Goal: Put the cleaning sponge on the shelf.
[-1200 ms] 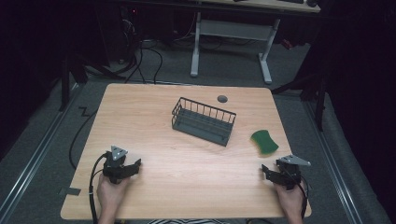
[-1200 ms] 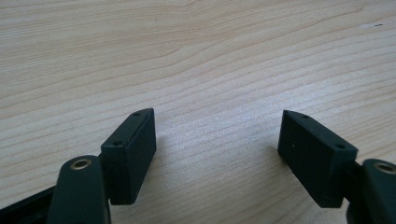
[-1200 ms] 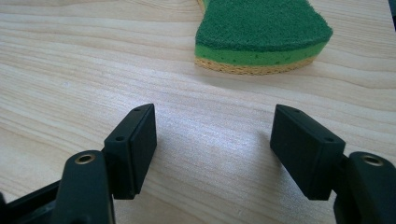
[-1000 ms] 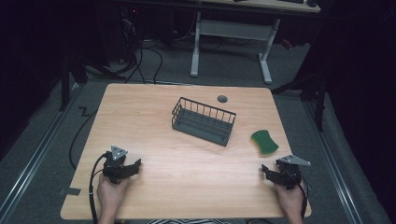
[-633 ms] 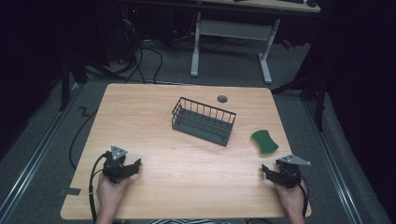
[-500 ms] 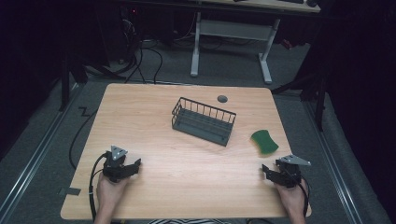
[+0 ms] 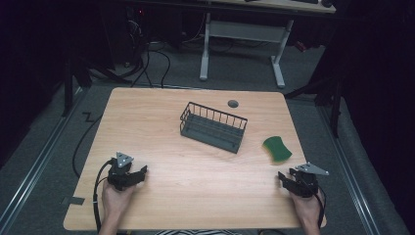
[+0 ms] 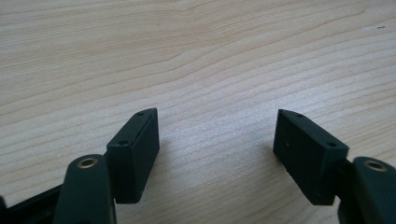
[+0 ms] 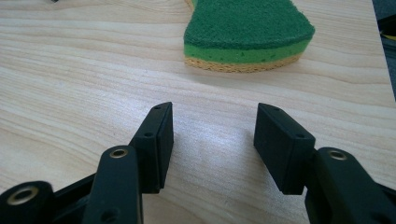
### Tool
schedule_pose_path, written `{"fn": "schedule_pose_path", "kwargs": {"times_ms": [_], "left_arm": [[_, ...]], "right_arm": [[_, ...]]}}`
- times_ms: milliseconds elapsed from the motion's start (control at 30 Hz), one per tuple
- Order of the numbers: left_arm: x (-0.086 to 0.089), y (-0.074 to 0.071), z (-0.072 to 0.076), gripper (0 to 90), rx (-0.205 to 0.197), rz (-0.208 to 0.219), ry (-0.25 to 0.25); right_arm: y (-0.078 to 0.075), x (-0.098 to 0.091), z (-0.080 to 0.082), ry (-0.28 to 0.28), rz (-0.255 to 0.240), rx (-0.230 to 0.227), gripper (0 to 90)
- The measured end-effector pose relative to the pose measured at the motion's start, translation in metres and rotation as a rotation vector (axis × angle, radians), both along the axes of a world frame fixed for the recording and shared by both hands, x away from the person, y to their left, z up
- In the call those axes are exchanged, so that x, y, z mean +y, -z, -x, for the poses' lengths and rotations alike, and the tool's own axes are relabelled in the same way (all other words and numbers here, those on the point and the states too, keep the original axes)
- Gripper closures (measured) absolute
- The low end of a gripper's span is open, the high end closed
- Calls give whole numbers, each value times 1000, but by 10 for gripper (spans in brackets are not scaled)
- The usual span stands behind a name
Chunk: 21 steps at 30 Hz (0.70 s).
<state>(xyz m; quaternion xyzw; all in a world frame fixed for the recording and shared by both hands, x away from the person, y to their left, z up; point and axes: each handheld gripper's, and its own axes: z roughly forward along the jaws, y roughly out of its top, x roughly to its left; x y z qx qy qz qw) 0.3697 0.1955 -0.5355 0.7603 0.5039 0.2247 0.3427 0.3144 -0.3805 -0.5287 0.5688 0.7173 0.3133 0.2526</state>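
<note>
- High view: light wooden table (image 7: 195,196), with a dark wire basket (image 7: 213,127) near the middle, tilted across the tabletop, nothing to be made out inside.
- Behind the basket, near the far edge, a small grey round cap (image 7: 233,103) set in the tabletop.
- Right of the basket and apart from it, a green sponge (image 7: 277,149) lying flat.
- Left gripper (image 7: 139,172) held low at the near left corner, right gripper (image 7: 283,177) at the near right corner, well apart from each other; sponge just beyond the right one.
- Left gripper view: jaws spread wide over bare wood grain, clamped on nothing.
- Right gripper view: jaws likewise apart, nothing between them; sponge (image 9: 247,32) ahead, revealing a green scouring top, lighter green middle and yellowish underside, layers unseen from above.
- No brand, label or writing legible anywhere.
</note>
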Motion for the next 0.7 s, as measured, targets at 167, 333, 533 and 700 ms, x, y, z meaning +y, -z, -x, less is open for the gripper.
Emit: {"fn": "schedule_pose_path", "kwargs": {"times_ms": [167, 333, 533, 700], "left_arm": [[0, -3, 0, 364, -11, 15, 10], [-4, -11, -2, 379, -22, 11, 28], [-17, -25, -11, 418, -20, 33, 81], [-27, -31, -19, 430, -4, 31, 106]], "right_arm": [[-3, 1, 3, -4, -7, -16, 480], [-8, 5, 4, -27, -8, -35, 484], [-19, 19, 2, -67, 6, -60, 504], [-22, 31, -5, -87, 10, -59, 529]]}}
